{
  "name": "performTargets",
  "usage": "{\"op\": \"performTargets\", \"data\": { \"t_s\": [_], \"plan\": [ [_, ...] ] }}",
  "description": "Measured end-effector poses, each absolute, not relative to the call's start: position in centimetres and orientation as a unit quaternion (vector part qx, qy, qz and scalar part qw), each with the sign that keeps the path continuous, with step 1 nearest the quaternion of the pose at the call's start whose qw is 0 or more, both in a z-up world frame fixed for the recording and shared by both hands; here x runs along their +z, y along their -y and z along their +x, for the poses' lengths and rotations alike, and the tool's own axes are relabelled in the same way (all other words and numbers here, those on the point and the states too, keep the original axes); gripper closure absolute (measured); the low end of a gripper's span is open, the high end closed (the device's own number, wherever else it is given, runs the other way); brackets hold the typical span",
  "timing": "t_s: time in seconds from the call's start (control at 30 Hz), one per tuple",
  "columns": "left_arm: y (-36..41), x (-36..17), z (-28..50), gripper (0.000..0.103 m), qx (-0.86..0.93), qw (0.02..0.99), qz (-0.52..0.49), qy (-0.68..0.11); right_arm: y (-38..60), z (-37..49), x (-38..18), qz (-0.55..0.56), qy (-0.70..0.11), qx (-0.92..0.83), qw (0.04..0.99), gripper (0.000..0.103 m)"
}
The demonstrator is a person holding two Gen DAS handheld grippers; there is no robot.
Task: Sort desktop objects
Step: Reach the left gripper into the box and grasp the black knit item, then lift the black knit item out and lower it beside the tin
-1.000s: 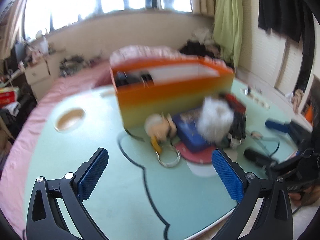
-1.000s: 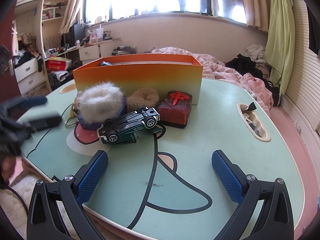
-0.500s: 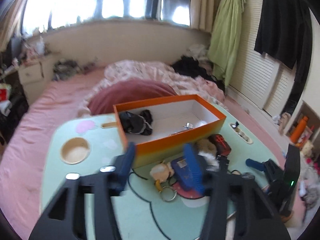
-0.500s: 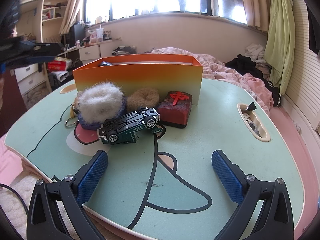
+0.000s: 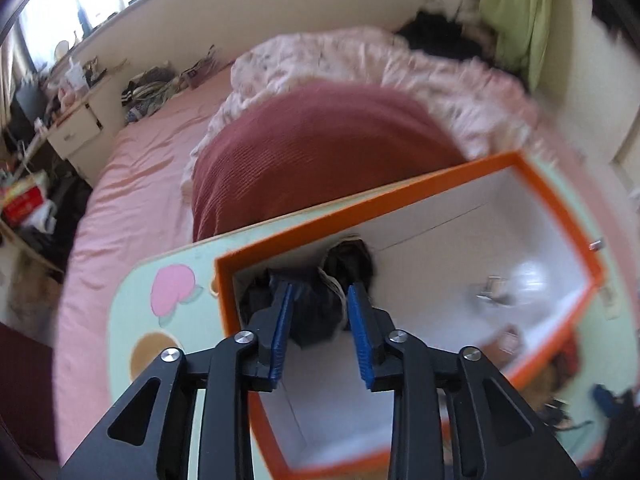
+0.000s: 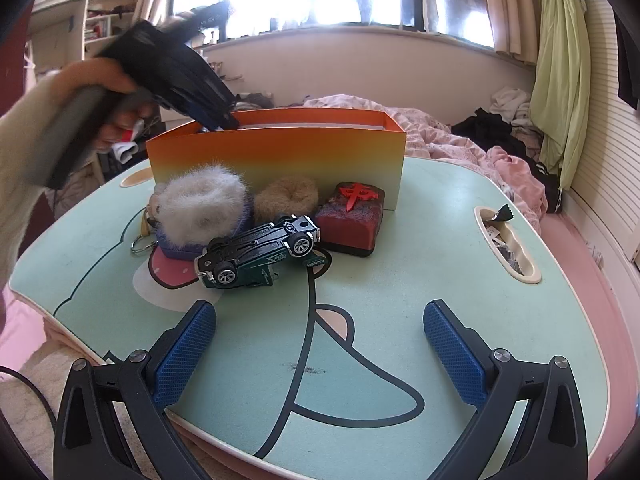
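Left tool: my left tool (image 5: 318, 322) reaches into the orange box (image 5: 560, 216), jaws narrow and opening, the dark bundle (image 5: 320, 308) between them; blur hides any contact.
Right tool: my right tool (image 6: 318, 354) hangs wide and empty over the counter (image 6: 420, 280).
Toy car: the toy car (image 6: 260, 250) lies on its side by the red block (image 6: 352, 220); probably rigid, light, slick, so I'd pinch its long flanks.
White fluffy piece: the white fluffy piece (image 6: 202, 200) looks soft; squeeze its middle.

Glossy white-lined cardboard box (image 5: 532, 216), fluffy white pompom (image 6: 202, 202), shiny die-cast toy car (image 6: 260, 250), smooth matt tabletop (image 6: 400, 280)
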State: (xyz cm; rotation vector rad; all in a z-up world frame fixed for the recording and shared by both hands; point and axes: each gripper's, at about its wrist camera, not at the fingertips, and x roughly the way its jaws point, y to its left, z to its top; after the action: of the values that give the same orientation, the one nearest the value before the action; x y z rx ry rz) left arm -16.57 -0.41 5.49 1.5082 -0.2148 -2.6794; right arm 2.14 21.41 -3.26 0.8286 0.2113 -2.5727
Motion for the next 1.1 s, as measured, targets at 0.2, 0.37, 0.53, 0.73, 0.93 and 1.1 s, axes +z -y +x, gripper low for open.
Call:
{"op": "performTargets", "data": {
  "t_s": [0.2, 0.37, 0.53, 0.73, 0.93, 1.1],
  "plan": [
    [-0.7, 3.9, -18.9, 0.041, -0.845, 0.050, 0.519, 0.119, -21.4, 2.2, -3.3, 0.299, -0.076, -0.927, 0.214, 0.000],
    [-1.1, 2.8, -19.9, 0.052, -0.833, 0.041, 0.535, 0.135, -21.4, 2.2, -3.3, 0.298, -0.076, -0.927, 0.214, 0.000],
    [0.6, 4.4, -19.3, 0.077, -0.854, 0.002, 0.516, 0.069, -21.5, 2.0, -3.4, 0.298, -0.076, -0.927, 0.214, 0.000],
    [1.1, 11.5, -13.2, 0.081, -0.902, -0.095, 0.421, -0.009, -21.5, 2.0, -3.4, 0.298, -0.076, -0.927, 0.214, 0.000],
    [-0.1, 13.6, -3.5, 0.081, -0.905, -0.222, 0.360, -0.040, -21.5, 2.0, -3.4, 0.298, -0.076, -0.927, 0.214, 0.000],
    [-1.0, 9.5, 0.0, 0.074, -0.896, -0.237, 0.374, -0.036, -21.6, 2.0, -3.4, 0.298, -0.076, -0.927, 0.214, 0.000]
  ]
}}
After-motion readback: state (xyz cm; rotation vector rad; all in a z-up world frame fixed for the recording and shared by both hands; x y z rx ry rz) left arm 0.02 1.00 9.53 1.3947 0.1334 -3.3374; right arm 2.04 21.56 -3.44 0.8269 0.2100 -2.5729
